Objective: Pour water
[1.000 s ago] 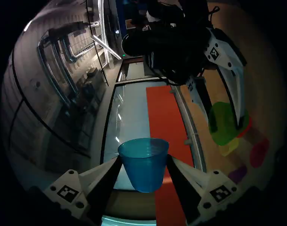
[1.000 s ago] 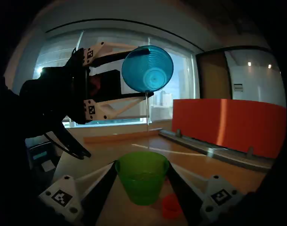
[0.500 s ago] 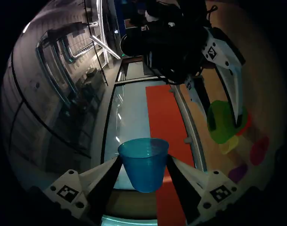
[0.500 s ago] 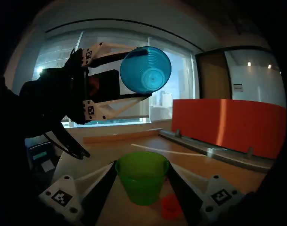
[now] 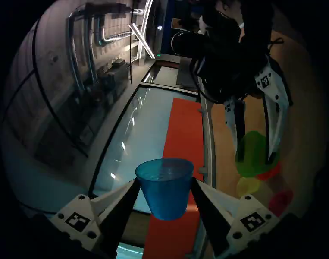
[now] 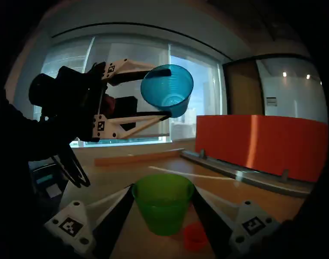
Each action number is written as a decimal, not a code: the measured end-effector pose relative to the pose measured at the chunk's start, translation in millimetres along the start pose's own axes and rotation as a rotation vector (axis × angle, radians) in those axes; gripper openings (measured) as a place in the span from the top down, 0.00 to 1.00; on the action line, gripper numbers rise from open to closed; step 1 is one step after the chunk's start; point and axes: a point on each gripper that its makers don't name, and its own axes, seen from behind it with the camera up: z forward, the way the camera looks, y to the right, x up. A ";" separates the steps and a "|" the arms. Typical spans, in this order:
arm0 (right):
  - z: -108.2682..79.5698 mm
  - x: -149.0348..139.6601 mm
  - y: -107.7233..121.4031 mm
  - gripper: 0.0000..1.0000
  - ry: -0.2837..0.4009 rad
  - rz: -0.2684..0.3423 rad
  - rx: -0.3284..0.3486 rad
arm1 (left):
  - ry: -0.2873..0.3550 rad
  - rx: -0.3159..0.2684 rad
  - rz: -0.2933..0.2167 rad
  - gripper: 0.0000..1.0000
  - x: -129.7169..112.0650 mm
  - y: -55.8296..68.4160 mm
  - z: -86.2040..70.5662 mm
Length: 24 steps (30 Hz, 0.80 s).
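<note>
My left gripper (image 5: 165, 195) is shut on a translucent blue cup (image 5: 164, 187). In the right gripper view that blue cup (image 6: 167, 90) hangs tilted on its side, above and behind the green cup, with no stream falling from it. My right gripper (image 6: 163, 207) is shut on a translucent green cup (image 6: 163, 207) that stands upright over the wooden table (image 6: 216, 185). From the left gripper view the green cup (image 5: 252, 149) sits between the right gripper's white fingers (image 5: 239, 129), with a dark-sleeved hand (image 5: 224, 52) behind them.
Small coloured cups lie on the table: a red one (image 6: 192, 236) by the green cup, and red (image 5: 280, 201) and yellow (image 5: 247, 186) ones in the left gripper view. An orange partition (image 6: 259, 144) on a metal rail (image 6: 233, 170) borders the table. Large windows (image 6: 121, 86) stand behind.
A second ago a thin stream fell from the blue cup into the green cup; it has stopped. The blue cup has tipped back toward upright, and the left gripper has swung.
</note>
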 end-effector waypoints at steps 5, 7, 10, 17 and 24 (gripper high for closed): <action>-1.9 1.2 0.3 0.07 0.005 0.000 -0.003 | -0.007 -0.006 -0.150 0.15 -7.0 3.6 0.5; -2.4 1.6 -0.2 0.07 0.006 -0.002 -0.004 | -0.008 -0.007 -0.211 0.16 -9.7 4.2 -0.1; -2.8 2.7 -1.0 0.08 0.008 -0.004 -0.004 | -0.006 -0.007 -0.291 0.15 -13.2 4.4 -1.7; -4.1 6.3 -0.8 0.07 0.017 -0.010 -0.006 | 0.010 -0.027 -0.426 0.15 -11.6 10.5 -7.8; -6.2 10.0 1.6 0.07 0.026 -0.010 -0.013 | 0.017 -0.038 -0.563 0.16 -13.3 12.7 -9.5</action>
